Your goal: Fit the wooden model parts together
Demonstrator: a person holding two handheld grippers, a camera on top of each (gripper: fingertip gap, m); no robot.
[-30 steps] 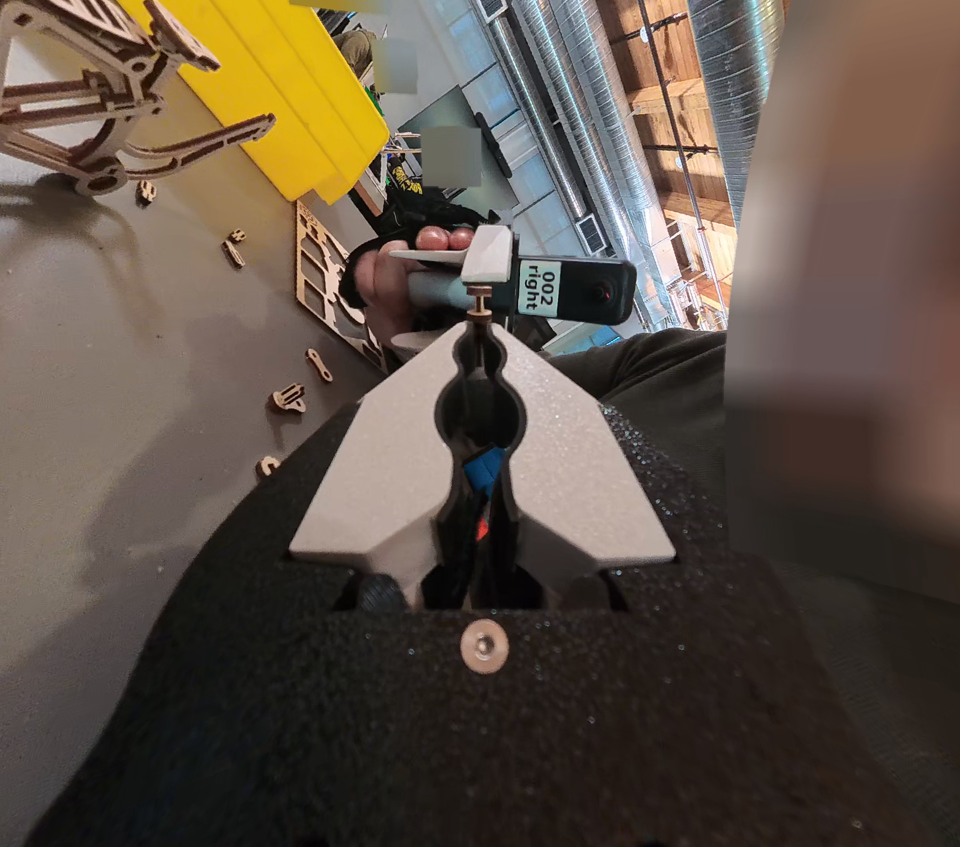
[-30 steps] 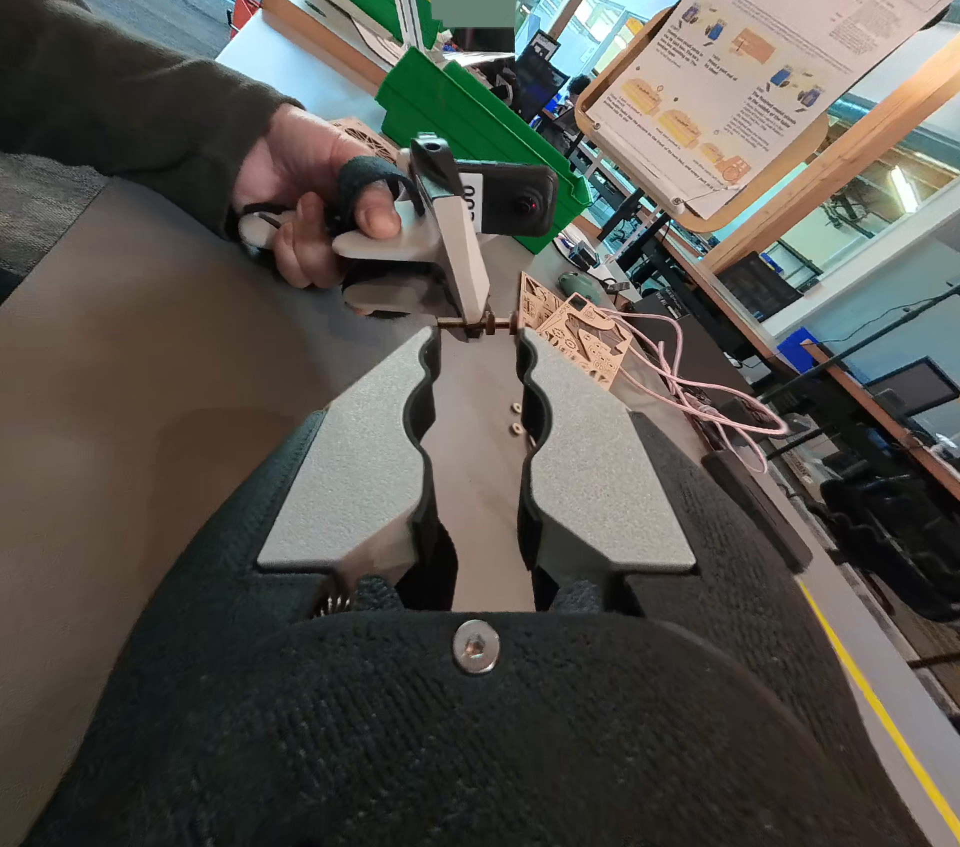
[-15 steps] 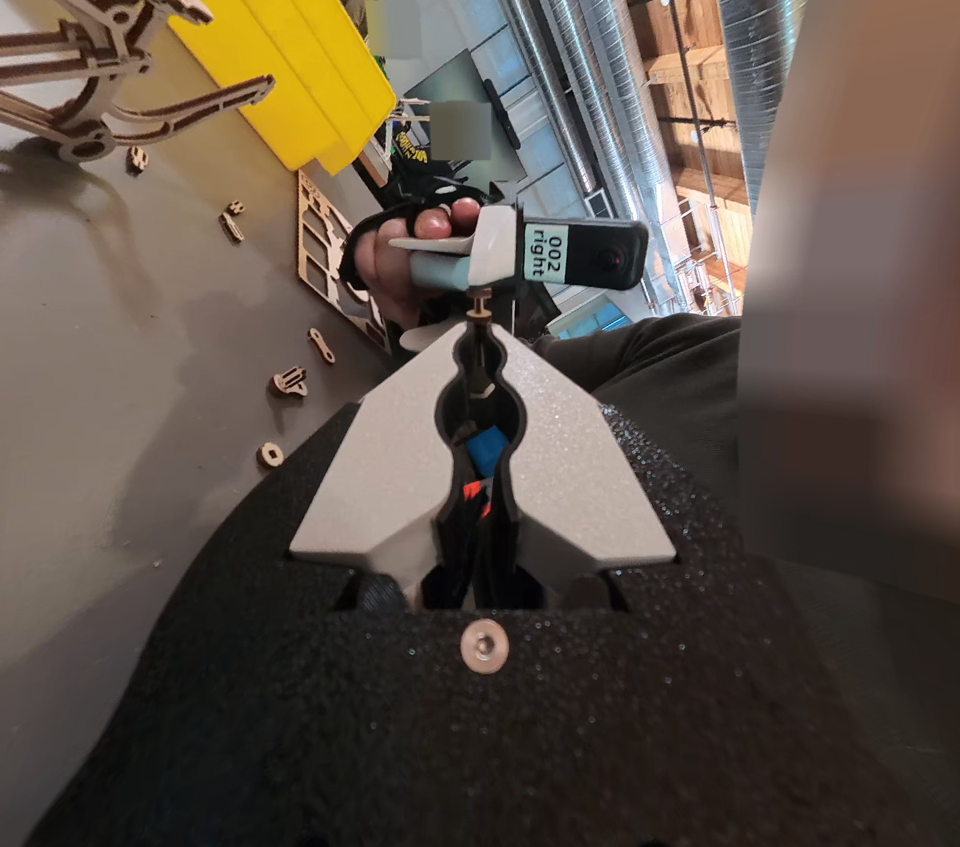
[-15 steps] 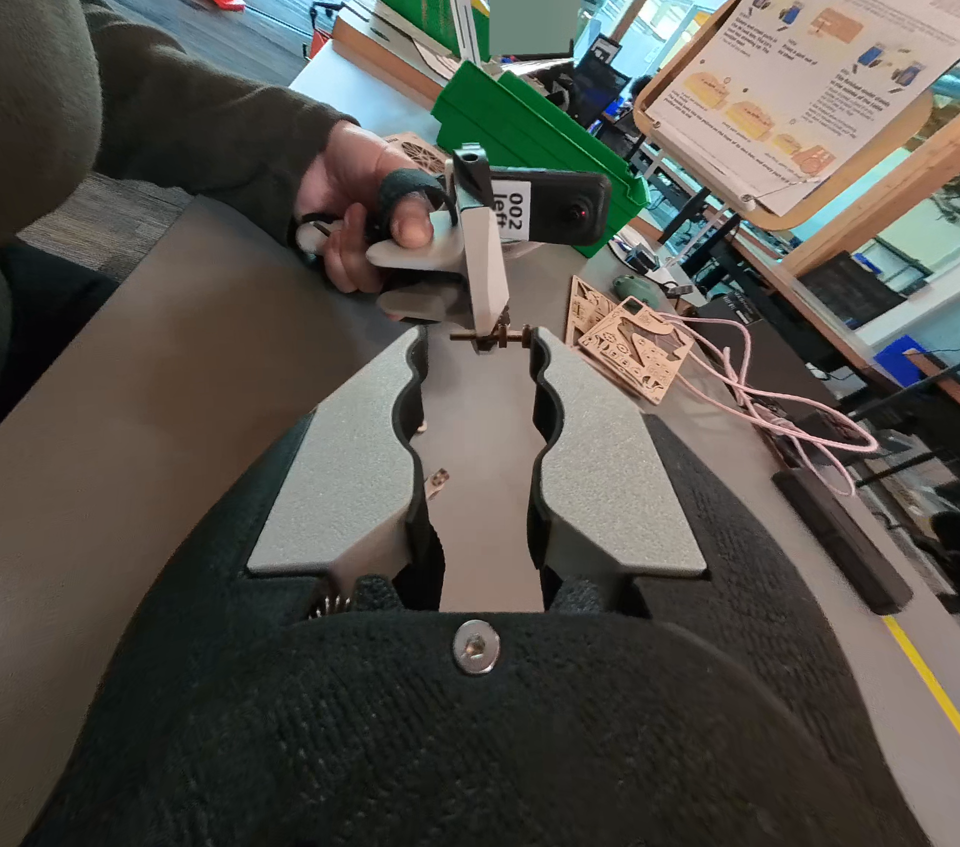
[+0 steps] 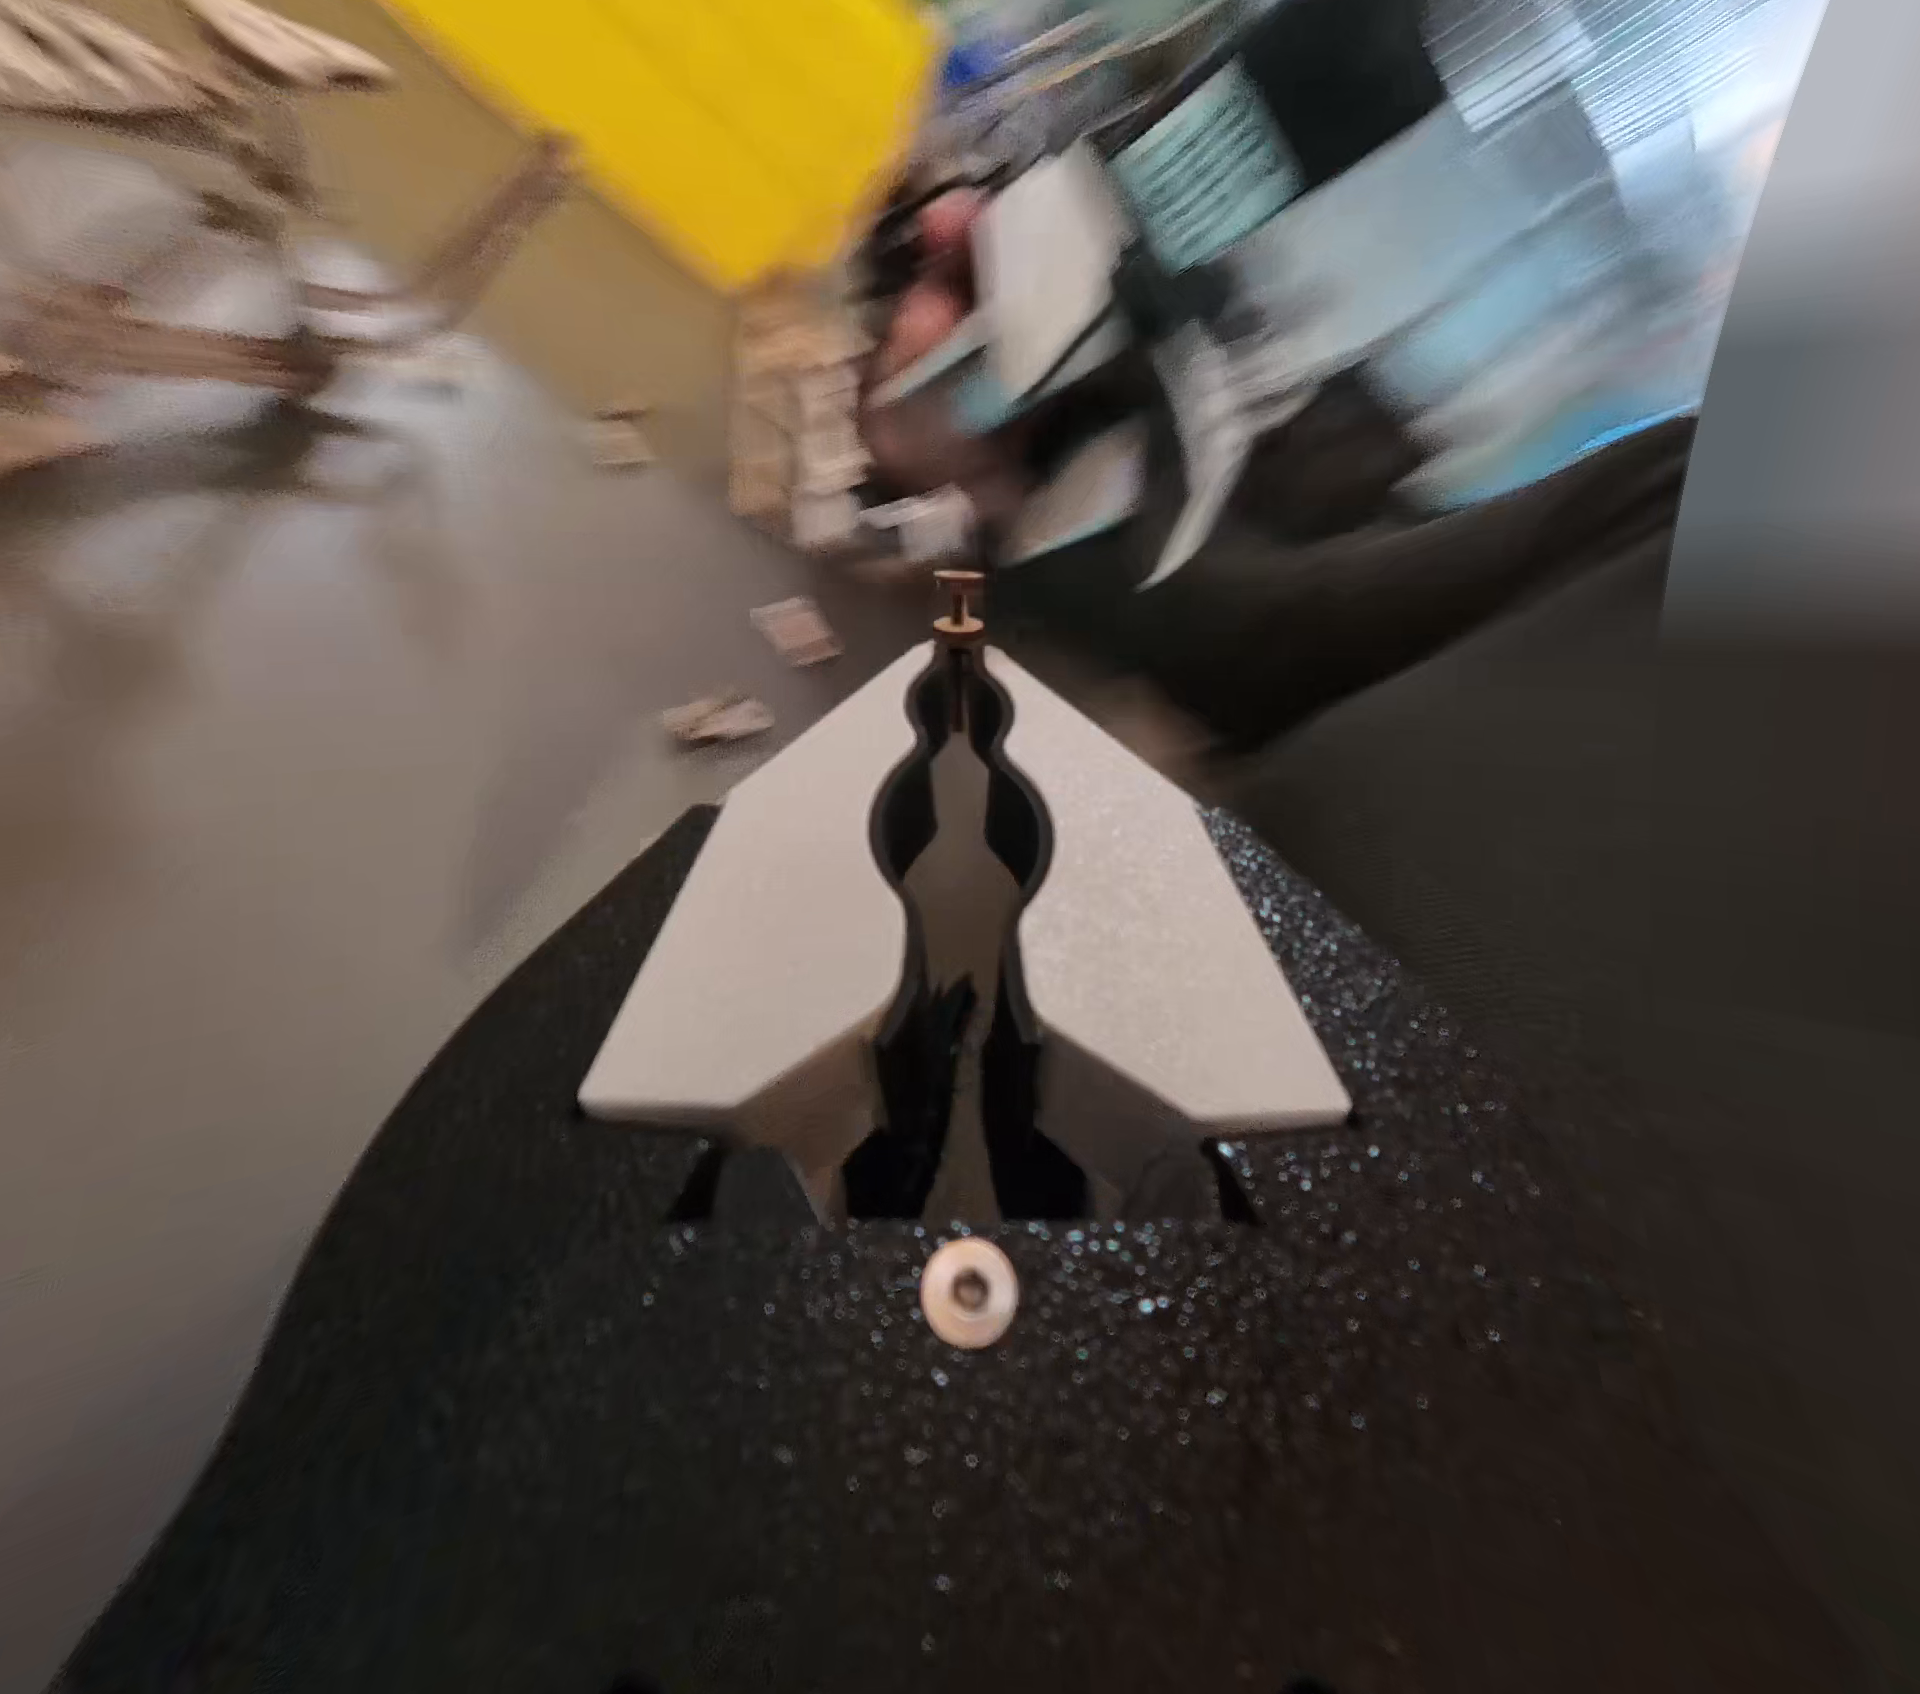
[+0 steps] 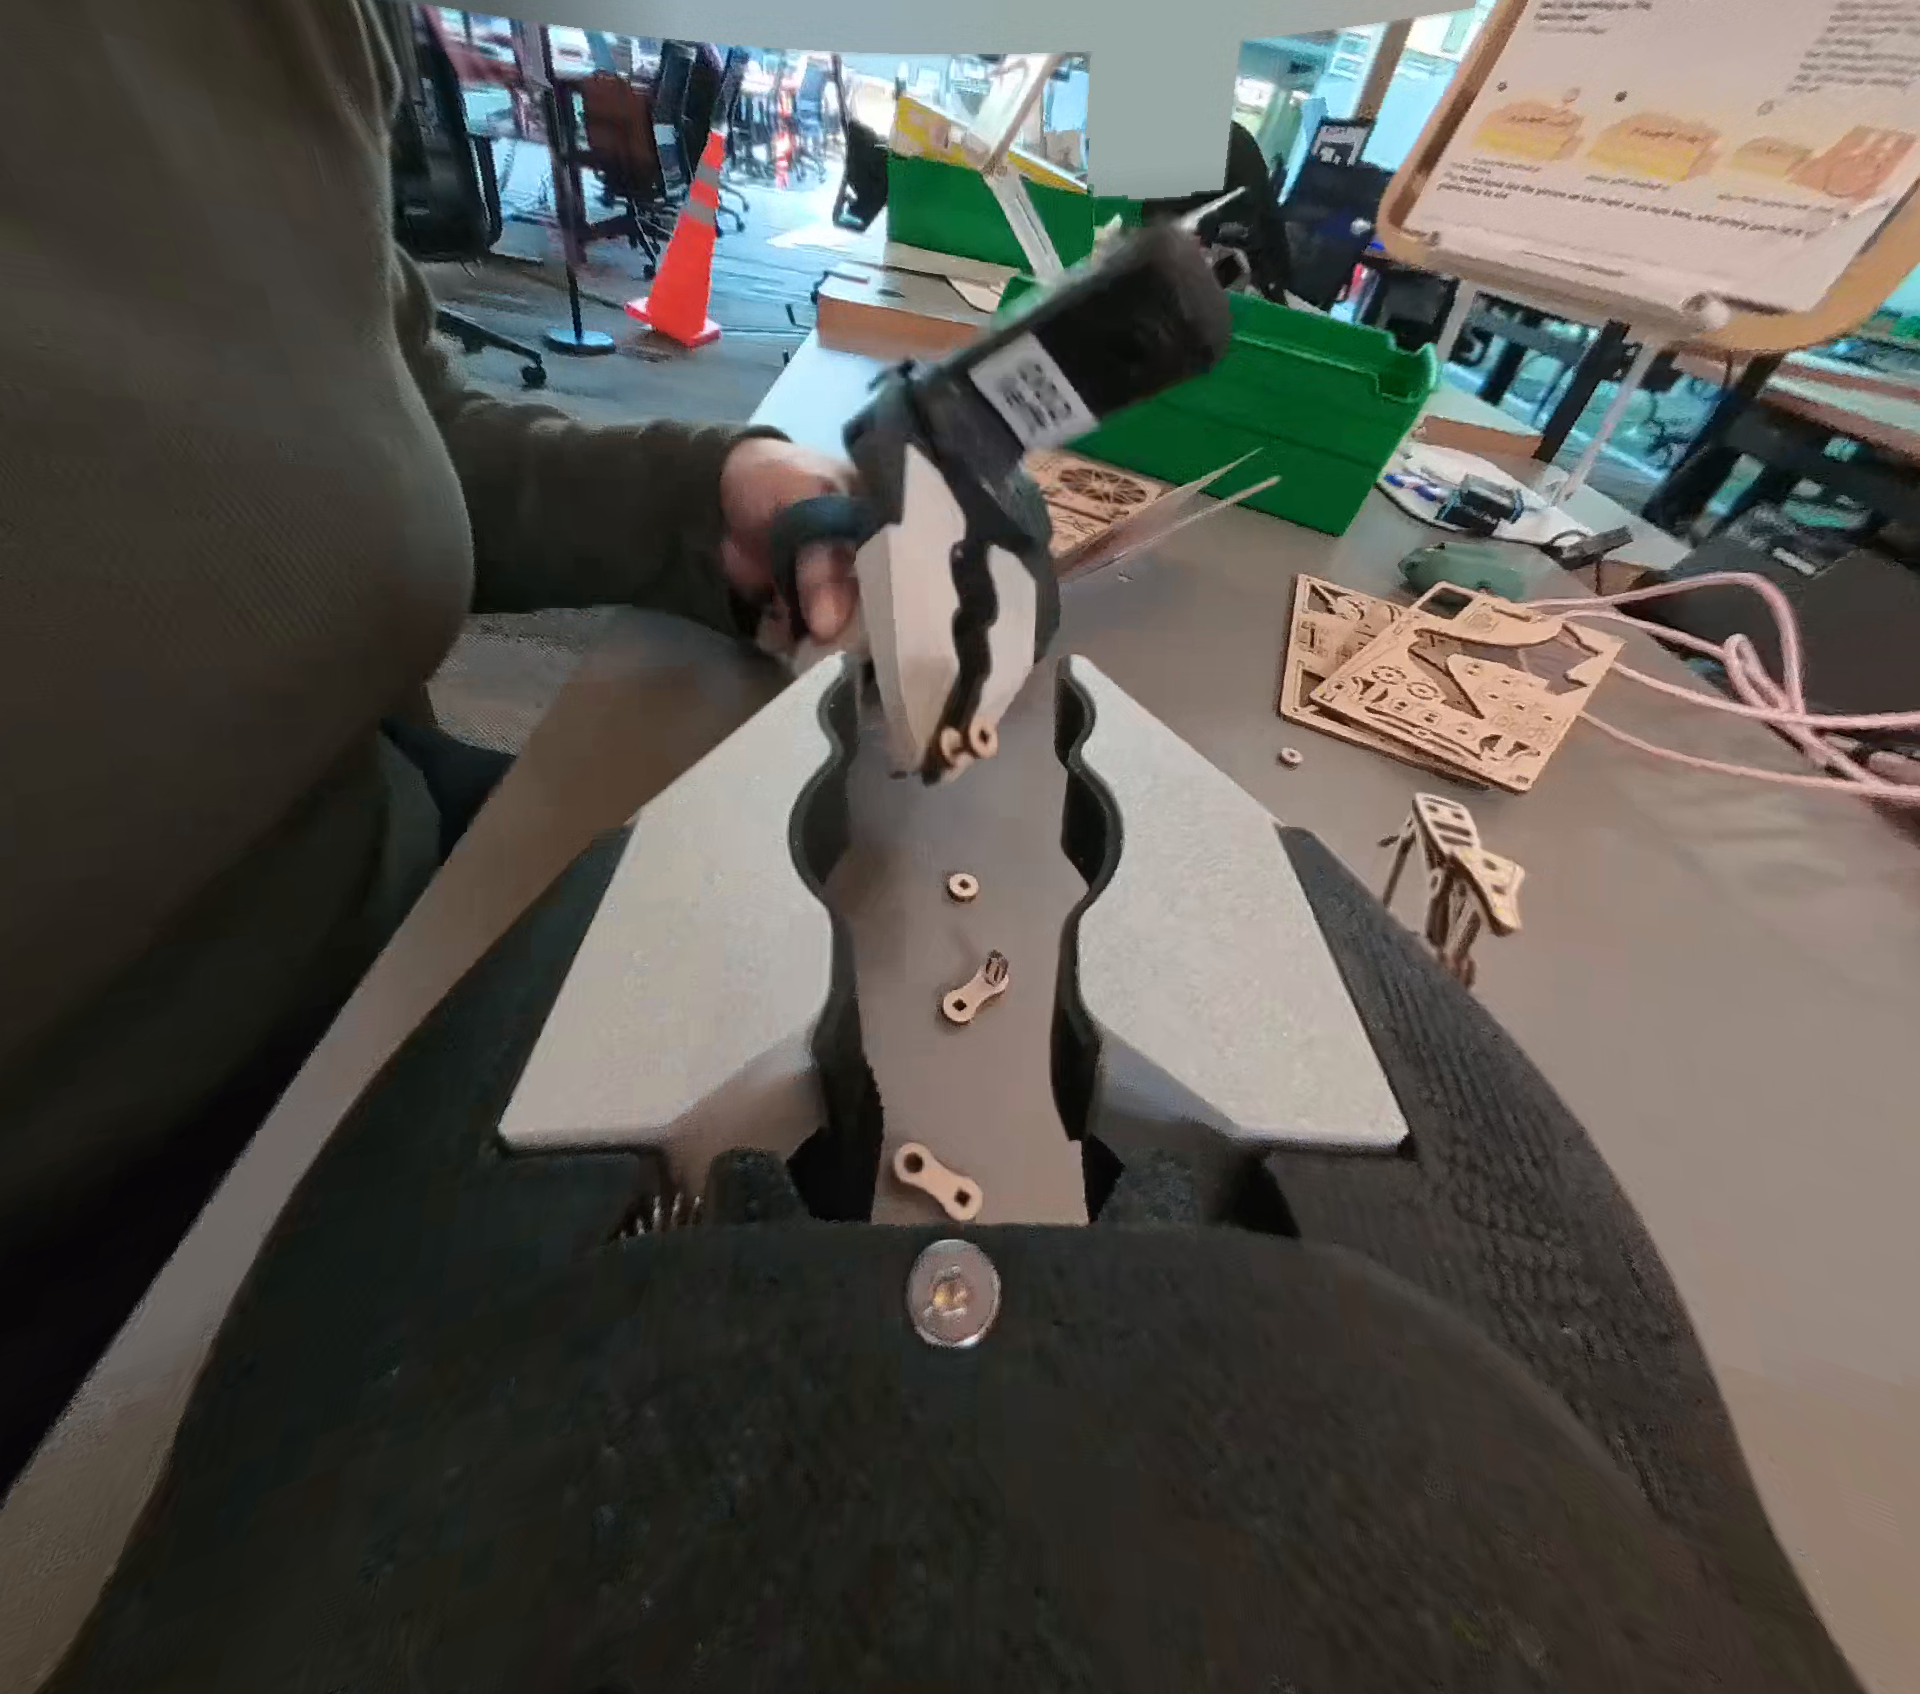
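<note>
- Left wrist view, heavily motion-blurred: your left gripper [image 5: 957,645] is clenched on a small wooden axle piece [image 5: 957,602], a thin pin with two discs that sticks out past the fingertips.
- Right wrist view: your right gripper [image 6: 956,709] is released, its grey fingers [image 6: 717,938] wide apart and holding nothing.
- Between those fingers, your left gripper [image 6: 961,745] hangs tip-down over the grey table [image 6: 1662,1073], the axle piece's two round ends [image 6: 966,742] showing at its tip; your hand [image 6: 795,543] grips its handle.
- On the table below it lie a small wooden ring [image 6: 963,887] and two flat link pieces [image 6: 977,995] and [image 6: 937,1180], apart from one another, toward the near edge.
- To the right, a stack of laser-cut wooden sheets [image 6: 1444,688] lies near the far edge, with a pink cord [image 6: 1787,709] trailing across it.
- Nearer the right edge stands a small, part-built wooden assembly [image 6: 1455,886].
- Green bins [image 6: 1247,397] sit at the far edge, a clipboard of instructions [image 6: 1683,65] propped above them.
- In the left wrist view, a yellow bin [image 5: 582,3] and blurred wooden parts [image 5: 156,86] fill the upper left.
</note>
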